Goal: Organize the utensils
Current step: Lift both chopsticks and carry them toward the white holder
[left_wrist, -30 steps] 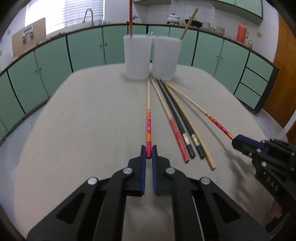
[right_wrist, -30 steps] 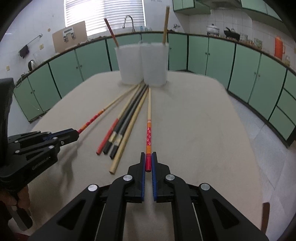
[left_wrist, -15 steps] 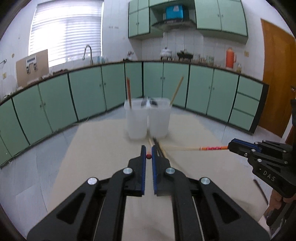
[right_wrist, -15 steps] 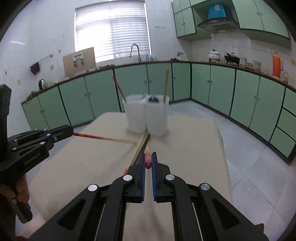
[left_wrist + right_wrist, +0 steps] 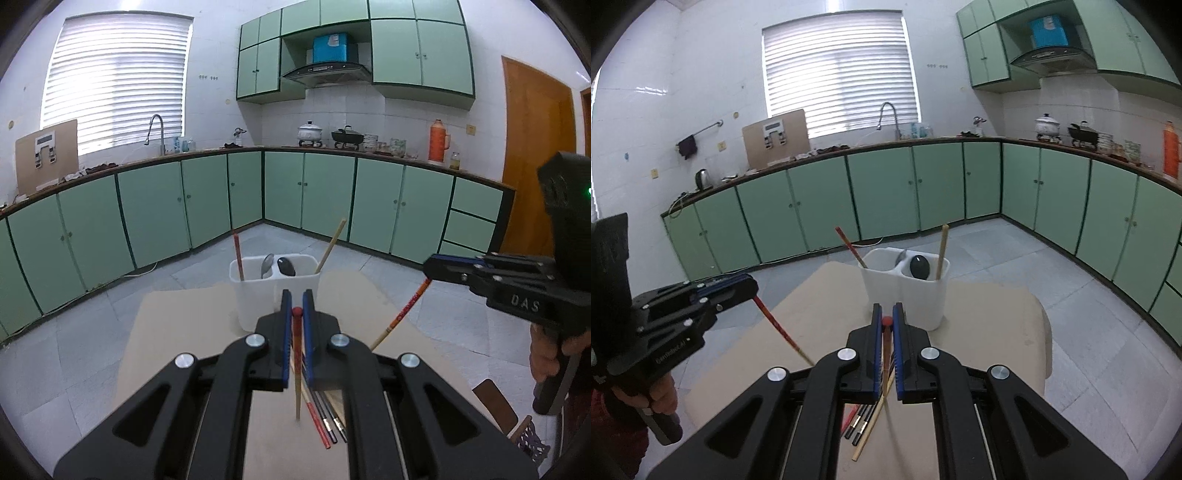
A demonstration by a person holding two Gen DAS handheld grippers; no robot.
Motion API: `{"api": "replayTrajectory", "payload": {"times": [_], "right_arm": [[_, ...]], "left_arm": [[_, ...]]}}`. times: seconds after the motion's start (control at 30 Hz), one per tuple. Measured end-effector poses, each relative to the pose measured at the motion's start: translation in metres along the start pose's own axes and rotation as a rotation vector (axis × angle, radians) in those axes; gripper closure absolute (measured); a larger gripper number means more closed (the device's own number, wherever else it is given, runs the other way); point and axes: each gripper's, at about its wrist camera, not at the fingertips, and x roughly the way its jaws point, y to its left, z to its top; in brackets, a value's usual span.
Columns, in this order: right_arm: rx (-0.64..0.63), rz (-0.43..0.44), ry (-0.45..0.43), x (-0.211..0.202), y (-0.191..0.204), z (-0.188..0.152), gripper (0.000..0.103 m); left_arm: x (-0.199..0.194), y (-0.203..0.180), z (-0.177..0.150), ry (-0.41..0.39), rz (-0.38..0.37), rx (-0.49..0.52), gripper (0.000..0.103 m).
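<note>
Both grippers are lifted above the beige table. My left gripper is shut on the red end of a chopstick that hangs down between its jaws. My right gripper is shut on the red end of another chopstick. Each wrist view also shows the other gripper: the right gripper with its red chopstick, the left gripper with its red chopstick. The white two-compartment holder stands ahead, with a red chopstick, a wooden chopstick and two spoons in it.
Several loose chopsticks lie on the table below the grippers. A person's hand grips the right handle. A wooden chair stands by the table's right side. Green cabinets line the walls beyond grey floor tiles.
Both grippers rose from the table, each lifting its chopstick by the red end. The chopsticks swung from lying flat to hanging down. The holder now appears lower, and I look down into it.
</note>
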Motion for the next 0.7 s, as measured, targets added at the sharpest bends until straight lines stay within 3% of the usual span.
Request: {"api": "replayTrajectory", "payload": {"times": [0.3, 0.7], "right_arm": [[-0.028, 0.030, -0.042, -0.008, 0.002, 0.031, 0.097], [-0.076, -0.047, -0.197, -0.010, -0.007, 0.125, 0.097]], "left_arm": [[-0.005, 0.005, 0.027, -0.059, -0.019, -0.003, 0.098], [0.004, -0.002, 0.132, -0.293, 0.017, 0.025, 0.098]]}}
